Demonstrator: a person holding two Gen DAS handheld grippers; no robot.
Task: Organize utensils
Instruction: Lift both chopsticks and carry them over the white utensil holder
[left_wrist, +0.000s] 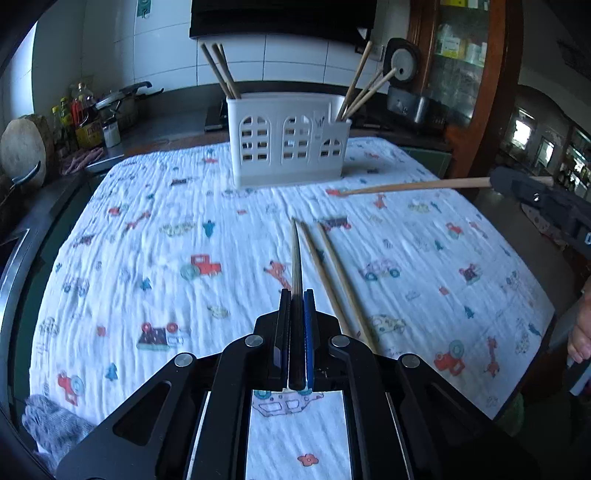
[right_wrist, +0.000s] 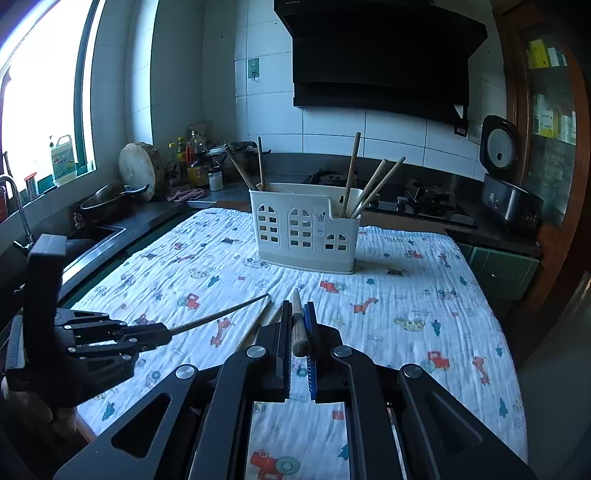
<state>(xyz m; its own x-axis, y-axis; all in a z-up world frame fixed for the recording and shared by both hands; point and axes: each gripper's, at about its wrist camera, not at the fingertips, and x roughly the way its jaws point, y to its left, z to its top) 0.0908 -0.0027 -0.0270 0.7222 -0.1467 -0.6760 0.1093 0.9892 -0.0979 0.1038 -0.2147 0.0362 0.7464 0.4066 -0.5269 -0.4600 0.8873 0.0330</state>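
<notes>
Left gripper (left_wrist: 297, 295) squeezed tight on thin dark brown chopstick (left_wrist: 295, 258), tip pointing ahead. Right gripper (right_wrist: 298, 308) pinched on light wooden chopstick (right_wrist: 297, 321). Two pale wooden chopsticks (left_wrist: 332, 273) lie on cloth just right of left gripper. White plastic utensil holder (right_wrist: 304, 230) stands far ahead, sticks inside.

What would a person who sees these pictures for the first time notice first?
Probably the white utensil holder at the far middle of the patterned cloth, with chopsticks leaning out at both ends. Next, each gripper is shut on one chopstick: the left gripper on a dark chopstick, the right gripper on a light chopstick. Two loose chopsticks lie on the cloth between them.
</notes>
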